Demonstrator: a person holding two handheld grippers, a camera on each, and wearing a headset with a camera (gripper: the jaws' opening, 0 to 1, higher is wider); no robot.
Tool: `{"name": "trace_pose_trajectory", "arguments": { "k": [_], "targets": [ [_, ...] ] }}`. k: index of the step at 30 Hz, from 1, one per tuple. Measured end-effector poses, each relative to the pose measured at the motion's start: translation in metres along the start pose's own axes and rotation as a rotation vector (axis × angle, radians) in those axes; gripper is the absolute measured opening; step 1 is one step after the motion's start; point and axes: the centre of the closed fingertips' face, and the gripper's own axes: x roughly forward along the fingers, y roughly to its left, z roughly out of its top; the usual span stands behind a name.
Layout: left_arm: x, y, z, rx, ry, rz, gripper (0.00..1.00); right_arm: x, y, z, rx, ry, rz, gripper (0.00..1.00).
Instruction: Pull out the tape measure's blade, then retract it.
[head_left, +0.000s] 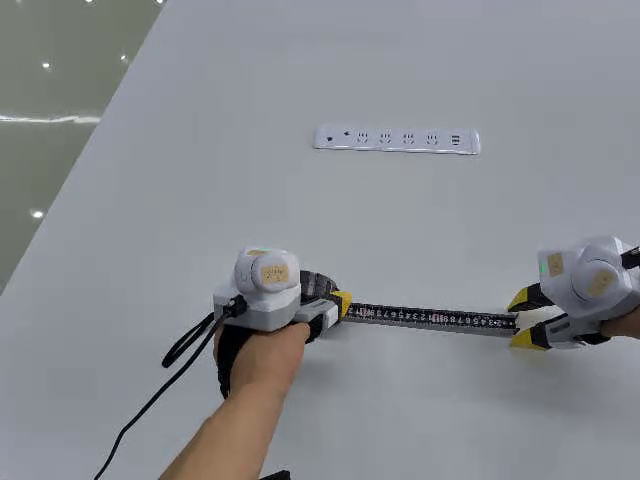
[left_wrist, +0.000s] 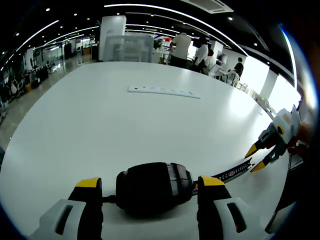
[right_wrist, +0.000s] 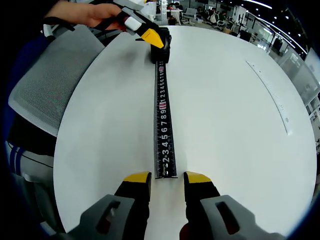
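Cable (head_left: 150, 400): black, trails from the rear of the left gripper (left_wrist: 151, 182) over the white table (head_left: 250, 150); cut off at the bottom edge of the head view.
Hand (head_left: 265, 355): wrapped round that gripper's handle from behind, with the forearm cropped by the frame.
Left gripper: jaws closed against the two sides of the tape measure (left_wrist: 155, 187), a yellow tip on each side.
Tape measure: black case resting on the table; in the head view it is mostly hidden under the gripper's body.
Blade (head_left: 430, 318): lies extended flat along the table from the case to the right gripper (right_wrist: 167, 177). Its numerals are legible in the right gripper view and too small to read from the head.
Power strip (head_left: 397, 138): white, well beyond the blade; its sockets are faint against the table.
Right gripper: jaws apart, with the blade's end between the yellow tips. Whether either tip touches it is unclear. The end hook is too small to make out, and the holding hand is cropped at the right edge.
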Motion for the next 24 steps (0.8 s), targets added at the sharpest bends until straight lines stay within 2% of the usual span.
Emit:
{"name": "trace_pose_trajectory", "arguments": {
  "k": [9, 11, 24],
  "targets": [
    [0.0011, 0.0009, -0.0014, -0.003, 0.002, 0.003, 0.72, 0.0011, -0.0019, 0.0019, -0.02, -0.006, -0.004, 0.2],
    [0.0014, 0.0006, -0.0021, 0.0, 0.005, 0.002, 0.71, 0.0013, -0.0006, 0.0021, -0.027, -0.006, -0.001, 0.15],
    [0.0027, -0.0016, -0.0035, -0.012, 0.003, -0.004, 0.68, 0.0015, -0.0006, 0.0017, -0.027, -0.007, 0.001, 0.13]
  ]
}}
